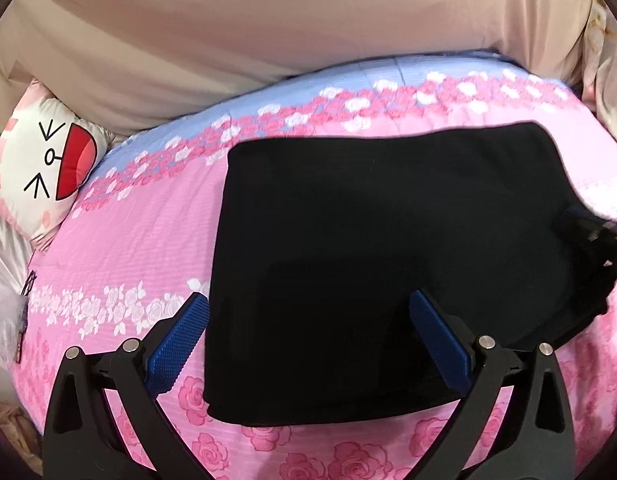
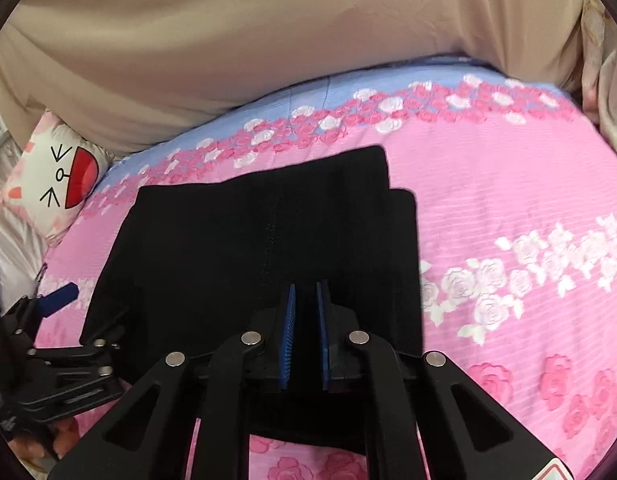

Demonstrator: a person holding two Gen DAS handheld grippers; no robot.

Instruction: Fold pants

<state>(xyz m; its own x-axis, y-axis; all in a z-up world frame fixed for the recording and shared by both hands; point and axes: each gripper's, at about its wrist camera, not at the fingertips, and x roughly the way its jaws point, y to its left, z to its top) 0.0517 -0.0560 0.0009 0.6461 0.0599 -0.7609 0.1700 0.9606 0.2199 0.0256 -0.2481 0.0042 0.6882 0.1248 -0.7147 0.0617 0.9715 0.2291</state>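
Spreading wide, left gripper (image 1: 308,316) straddles folded pants (image 1: 388,260); right gripper (image 2: 306,300) seemingly pinches them.

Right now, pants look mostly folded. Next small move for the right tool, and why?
Probably open the right tool and back off. Its pads look nearly shut on the black pants, which already lie as a compact folded stack on the pink floral bedspread; the left tool is open over them.
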